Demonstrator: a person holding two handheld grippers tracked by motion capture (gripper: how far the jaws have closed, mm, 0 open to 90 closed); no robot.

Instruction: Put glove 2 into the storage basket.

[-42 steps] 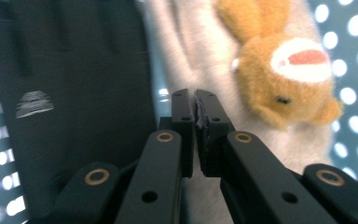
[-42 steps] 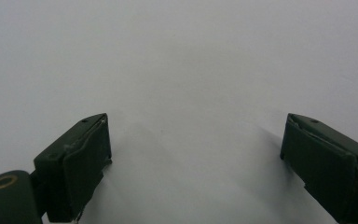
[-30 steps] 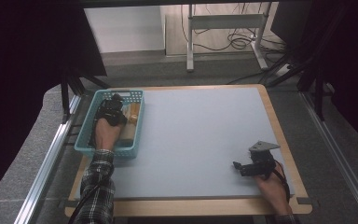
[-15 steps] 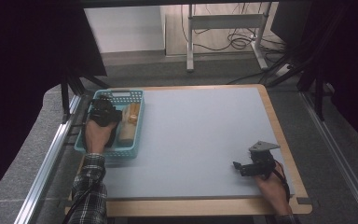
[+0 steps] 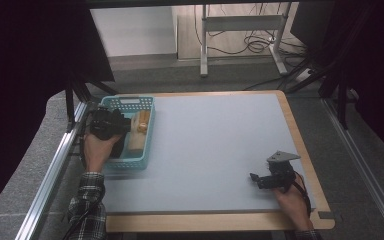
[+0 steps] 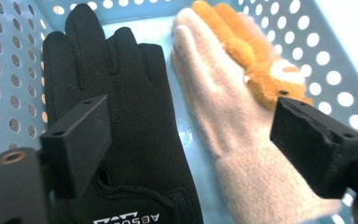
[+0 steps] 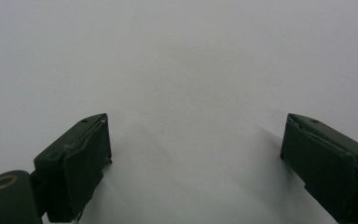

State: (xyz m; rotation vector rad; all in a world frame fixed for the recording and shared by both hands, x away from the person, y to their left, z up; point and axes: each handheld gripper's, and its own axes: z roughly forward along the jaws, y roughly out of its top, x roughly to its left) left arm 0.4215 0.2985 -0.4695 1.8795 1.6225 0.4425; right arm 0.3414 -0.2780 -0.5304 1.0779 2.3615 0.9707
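A teal perforated basket (image 5: 150,107) stands at the table's left edge. In it lie a black glove (image 6: 126,107) and, beside it, a beige woolly glove (image 6: 223,116) with orange fingers, also seen from above as the beige glove (image 5: 137,136). My left gripper (image 6: 191,128) hovers over the two gloves. Its jaws have just been opening and now stand wide apart with nothing pressed between them. From above, the left gripper (image 5: 120,125) sits over the basket's left side. My right gripper (image 7: 198,144) rests open on the bare grey mat, and the high view has this right gripper (image 5: 256,178) at the front right.
The grey mat (image 5: 215,145) covers a wooden-edged table (image 5: 300,130). A metal rail (image 5: 55,165) runs along the left side. Beyond the table's far edge are a white stand (image 5: 240,30) and loose cables (image 5: 255,45) on the floor.
The left hand has drawn back to the left, off the middle of the basket, and its jaws have opened. The beige glove now lies uncovered. The right hand has not moved.
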